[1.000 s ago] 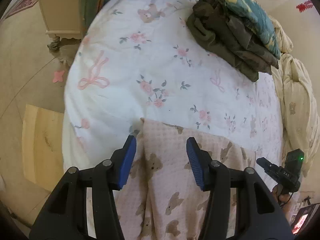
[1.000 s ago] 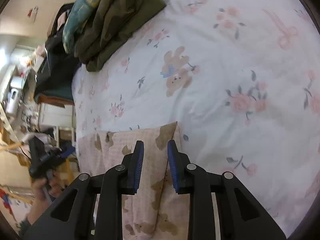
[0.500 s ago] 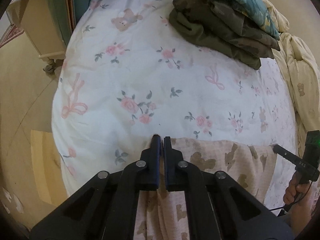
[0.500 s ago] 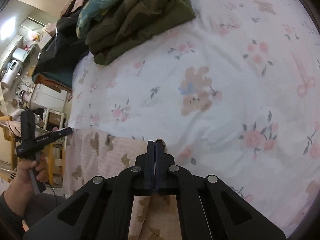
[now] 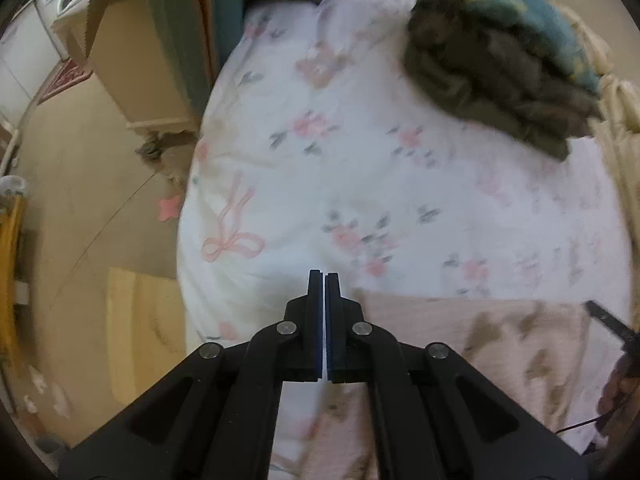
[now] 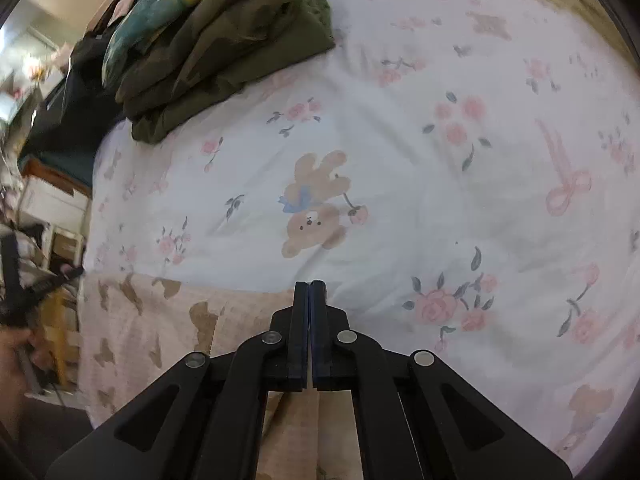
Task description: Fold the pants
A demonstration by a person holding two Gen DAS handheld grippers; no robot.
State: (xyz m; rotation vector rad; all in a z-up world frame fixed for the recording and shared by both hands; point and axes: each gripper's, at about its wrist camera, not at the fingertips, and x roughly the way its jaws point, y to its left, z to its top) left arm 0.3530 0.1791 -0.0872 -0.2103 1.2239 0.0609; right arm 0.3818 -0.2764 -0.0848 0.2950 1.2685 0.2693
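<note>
The pink pants with brown bear prints (image 5: 480, 340) lie at the near edge of the bed, their top edge stretched straight across. My left gripper (image 5: 323, 274) is shut at the left end of that edge, and cloth shows under its fingers. In the right wrist view the pants (image 6: 160, 320) spread to the left. My right gripper (image 6: 310, 283) pinches their right end, and its jaws are opening by a sliver with the fabric still between them. Each view shows the other gripper at the far end of the pants.
The white floral bedsheet (image 6: 400, 160) lies beyond the pants. A pile of folded olive and teal clothes (image 5: 500, 60) sits at the far side (image 6: 224, 40). A cream quilt (image 5: 624, 128) lies beside it. Left of the bed are bare floor and a cream cabinet (image 5: 132, 80).
Both grippers went from open over the pants' edge to shut on it. The edge now runs straight between them, and both views have tilted slightly.
</note>
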